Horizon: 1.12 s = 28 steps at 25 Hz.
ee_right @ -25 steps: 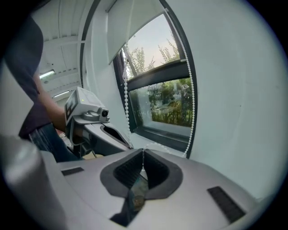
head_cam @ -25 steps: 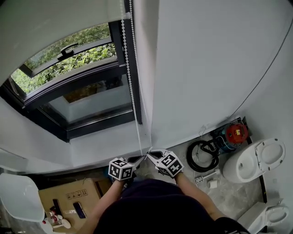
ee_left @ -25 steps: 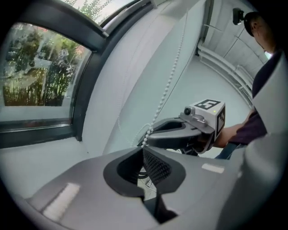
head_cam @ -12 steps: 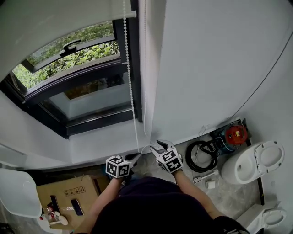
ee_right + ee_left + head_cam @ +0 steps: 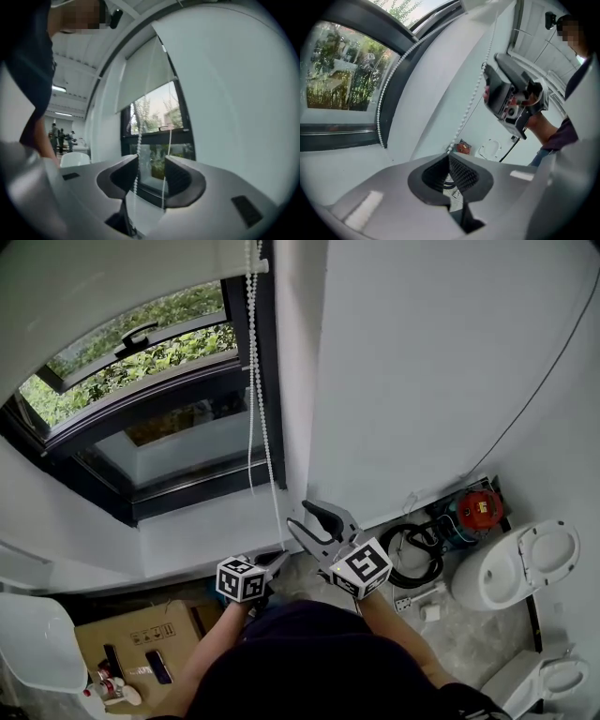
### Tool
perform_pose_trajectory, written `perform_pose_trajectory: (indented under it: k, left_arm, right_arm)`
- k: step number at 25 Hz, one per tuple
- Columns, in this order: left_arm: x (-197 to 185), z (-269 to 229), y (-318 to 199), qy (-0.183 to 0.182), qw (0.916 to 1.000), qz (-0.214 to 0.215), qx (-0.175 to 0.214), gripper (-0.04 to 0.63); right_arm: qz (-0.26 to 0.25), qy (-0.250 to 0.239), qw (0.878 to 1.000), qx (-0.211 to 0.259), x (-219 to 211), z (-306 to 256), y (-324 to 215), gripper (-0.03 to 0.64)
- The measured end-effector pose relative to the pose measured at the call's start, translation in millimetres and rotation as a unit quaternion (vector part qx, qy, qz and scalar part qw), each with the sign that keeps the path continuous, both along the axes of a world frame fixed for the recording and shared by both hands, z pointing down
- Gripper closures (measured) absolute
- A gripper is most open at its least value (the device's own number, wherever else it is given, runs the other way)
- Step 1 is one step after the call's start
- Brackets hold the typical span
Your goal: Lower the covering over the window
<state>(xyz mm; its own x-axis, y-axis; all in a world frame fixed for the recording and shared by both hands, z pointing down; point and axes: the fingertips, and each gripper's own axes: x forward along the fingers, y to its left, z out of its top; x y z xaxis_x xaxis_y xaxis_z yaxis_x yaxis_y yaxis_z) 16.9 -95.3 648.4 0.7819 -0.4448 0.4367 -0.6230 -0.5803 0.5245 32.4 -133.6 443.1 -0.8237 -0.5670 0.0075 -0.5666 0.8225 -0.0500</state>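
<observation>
One vertical bead chain (image 5: 265,427): left hand-held gripper (image 5: 278,562) pinches it; right hand-held gripper (image 5: 298,514) just opened, holding nothing.

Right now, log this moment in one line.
left claw: shut on bead chain | right claw: just opening, chain seen through gap, ungripped | blind: partly down

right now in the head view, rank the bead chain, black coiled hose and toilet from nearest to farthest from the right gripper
From the right gripper, whose jaws have just been opening with nothing pinched between them:
1. bead chain, just left, by the window frame.
2. black coiled hose, on the floor to its right.
3. toilet, far right, past the hose.
</observation>
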Motion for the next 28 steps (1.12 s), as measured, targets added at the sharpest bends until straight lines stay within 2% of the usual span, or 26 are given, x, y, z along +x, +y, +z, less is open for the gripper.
perform_pose_trajectory:
  k: [3, 9, 12, 13, 18, 22, 24, 26, 28]
  left_arm:
    - [-3.1, -0.2, 1.5, -0.001, 1.0, -0.004, 0.0, 0.584]
    - [-9.1, -7.4, 5.4, 0.014, 0.9995, -0.028, -0.003, 0.584]
    - [-10.7, -5.1, 8.2, 0.011, 0.9996, -0.028, 0.002, 0.584]
    - [-11.8, -3.8, 9.5, 0.008, 0.9996, -0.027, 0.005, 0.584]
    - [-14.3, -3.9, 12.5, 0.009, 0.9994, -0.034, 0.002, 0.584]
    - [-5.6, 5.3, 27.4, -0.006, 0.9999, -0.006, -0.014, 0.584]
    - [-1.7, 6.1, 29.3, -0.008, 0.9999, 0.001, -0.014, 0.584]
    - [-0.8, 4.6, 25.9, -0.014, 0.9999, 0.004, -0.006, 0.584]
    - [1.8, -7.9, 21.8, 0.003, 0.9997, -0.001, 0.025, 0.584]
  right_arm:
    - [-0.051, -0.004, 0.998, 0.035, -23.5, -26.0, 13.6, 0.474]
    - [-0.071, 0.039, 0.996, 0.044, -46.2, -29.5, 12.3, 0.508]
    - [-0.077, 0.054, 0.995, 0.043, -52.3, -31.3, 10.9, 0.56]
    - [-0.079, 0.055, 0.995, 0.038, -53.2, -30.8, 11.3, 0.584]
    - [-0.08, 0.024, 0.996, -0.021, -51.3, -26.8, 8.4, 0.601]
    - [-0.079, 0.061, 0.993, -0.056, -50.9, -10.3, 4.5, 0.603]
    - [-0.073, 0.057, 0.994, -0.065, -47.7, -9.3, 3.0, 0.603]
    - [-0.073, 0.051, 0.993, -0.074, -46.1, -9.6, 0.5, 0.603]
    - [-0.075, 0.049, 0.992, -0.084, -44.4, -8.8, -2.2, 0.603]
